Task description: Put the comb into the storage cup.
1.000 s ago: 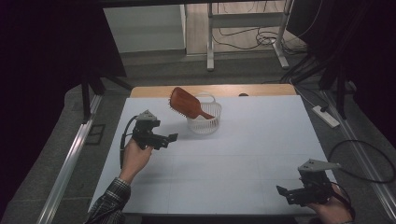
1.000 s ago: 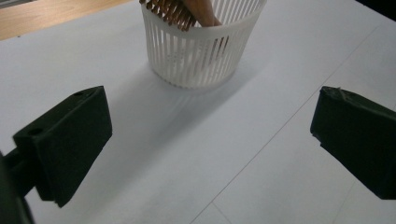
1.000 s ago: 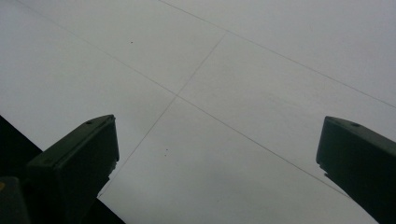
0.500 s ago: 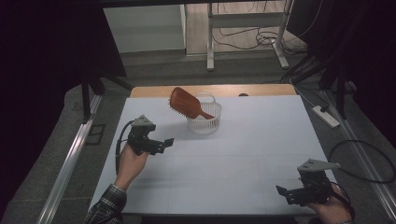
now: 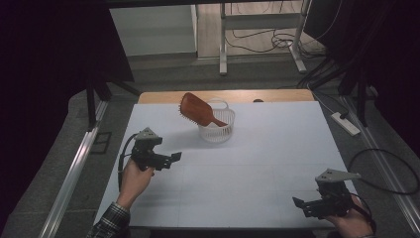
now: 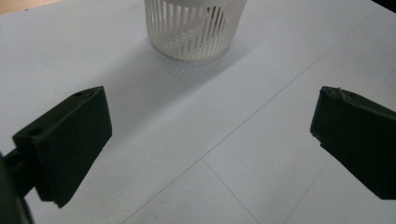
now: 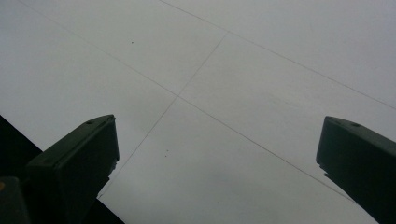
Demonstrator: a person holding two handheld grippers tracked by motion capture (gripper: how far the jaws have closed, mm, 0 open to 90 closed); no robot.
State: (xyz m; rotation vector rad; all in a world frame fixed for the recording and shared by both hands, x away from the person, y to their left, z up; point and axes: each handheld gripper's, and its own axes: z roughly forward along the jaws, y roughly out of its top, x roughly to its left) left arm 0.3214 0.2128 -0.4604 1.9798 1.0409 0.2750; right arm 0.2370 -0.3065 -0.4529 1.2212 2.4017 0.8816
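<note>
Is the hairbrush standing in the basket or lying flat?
Standing tilted: the hairbrush has its handle down in the white basket, its head leaning out over the rim.

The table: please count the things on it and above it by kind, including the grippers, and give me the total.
Hairbrush, brown, its handle in the basket: 1
Basket, white, slatted: 1
Grippers, black, both open and holding nothing: 2 (left gripper, right gripper)
Total: 4
</note>
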